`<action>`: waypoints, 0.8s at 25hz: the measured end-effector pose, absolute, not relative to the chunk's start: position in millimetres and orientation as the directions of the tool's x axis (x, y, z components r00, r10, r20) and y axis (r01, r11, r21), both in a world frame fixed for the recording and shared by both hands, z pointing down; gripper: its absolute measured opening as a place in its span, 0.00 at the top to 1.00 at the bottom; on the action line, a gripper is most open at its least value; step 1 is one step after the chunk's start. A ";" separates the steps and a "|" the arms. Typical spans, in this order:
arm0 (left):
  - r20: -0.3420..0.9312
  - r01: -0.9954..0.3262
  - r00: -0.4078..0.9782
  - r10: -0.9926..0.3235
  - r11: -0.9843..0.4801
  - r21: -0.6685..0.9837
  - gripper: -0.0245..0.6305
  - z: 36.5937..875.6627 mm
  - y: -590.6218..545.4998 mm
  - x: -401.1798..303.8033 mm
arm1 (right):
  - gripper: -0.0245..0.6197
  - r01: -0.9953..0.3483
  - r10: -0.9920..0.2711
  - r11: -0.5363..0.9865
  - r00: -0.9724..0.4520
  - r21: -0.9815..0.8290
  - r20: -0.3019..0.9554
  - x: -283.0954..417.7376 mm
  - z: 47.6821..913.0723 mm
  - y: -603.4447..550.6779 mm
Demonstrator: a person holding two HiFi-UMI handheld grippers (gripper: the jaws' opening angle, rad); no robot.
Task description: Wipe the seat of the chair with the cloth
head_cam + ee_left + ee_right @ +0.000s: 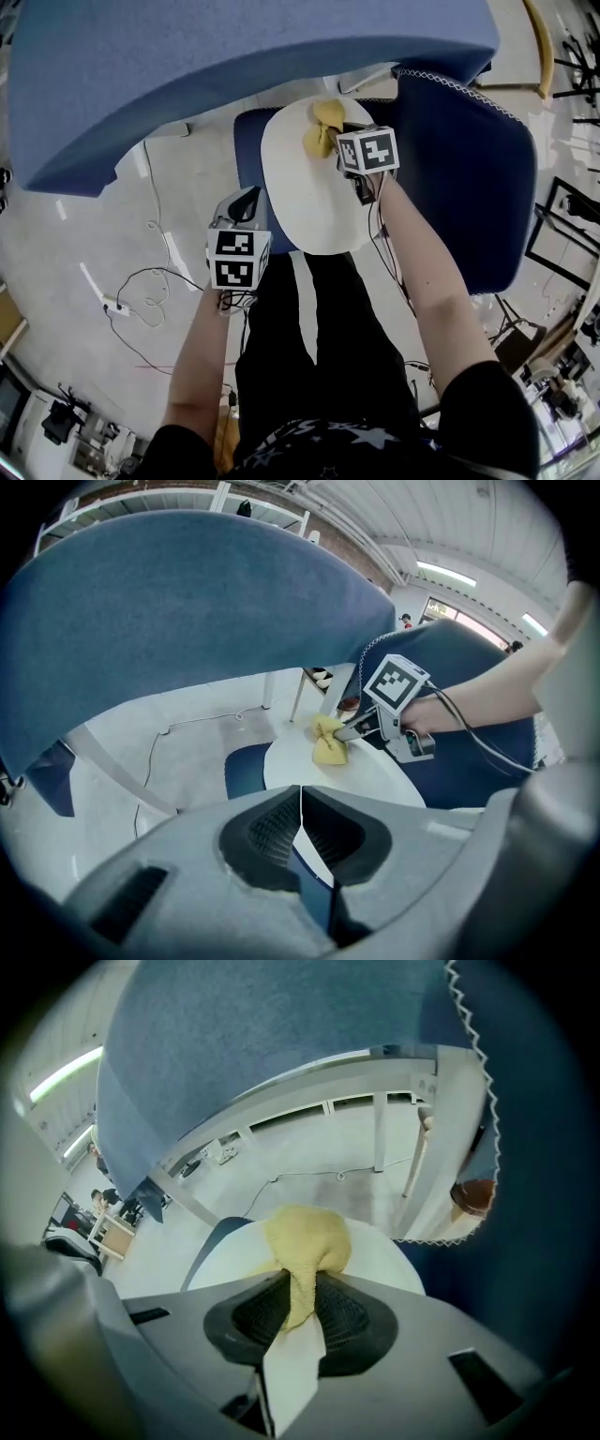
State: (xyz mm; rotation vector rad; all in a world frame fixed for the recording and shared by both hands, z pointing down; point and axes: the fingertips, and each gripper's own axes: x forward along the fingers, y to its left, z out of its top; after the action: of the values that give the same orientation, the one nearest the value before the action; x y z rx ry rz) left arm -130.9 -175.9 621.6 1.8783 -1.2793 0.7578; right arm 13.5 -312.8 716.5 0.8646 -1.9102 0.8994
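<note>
While my right arm (427, 272) reaches up-frame, the right hand-held gripper (298, 1302) pinches the yellow cloth (305, 1237) on the white seat (314, 211), upper centre; left hand-held gripper (300, 819) pressed together, empty, by the seat's left edge.

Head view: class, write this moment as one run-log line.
right gripper shut on yellow cloth | cloth on white seat, far side | left gripper shut, empty, beside seat

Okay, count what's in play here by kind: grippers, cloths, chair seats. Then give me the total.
Hand-held grippers: 2 (left hand-held gripper, right hand-held gripper)
Yellow cloth: 1
White chair seat: 1
Total: 4
</note>
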 end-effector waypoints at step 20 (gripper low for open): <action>0.785 -0.934 0.348 -0.512 -0.255 0.248 0.93 614.0 -168.4 -130.6 | 0.84 -0.687 -0.183 0.671 -0.518 -0.279 0.836 -32.9 658.2 -249.6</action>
State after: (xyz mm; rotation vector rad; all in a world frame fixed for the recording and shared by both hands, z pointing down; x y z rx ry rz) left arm -130.6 -168.4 614.0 1.8964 -1.2636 0.7500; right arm -32.9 -249.6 658.2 0.6709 -2.0522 0.7692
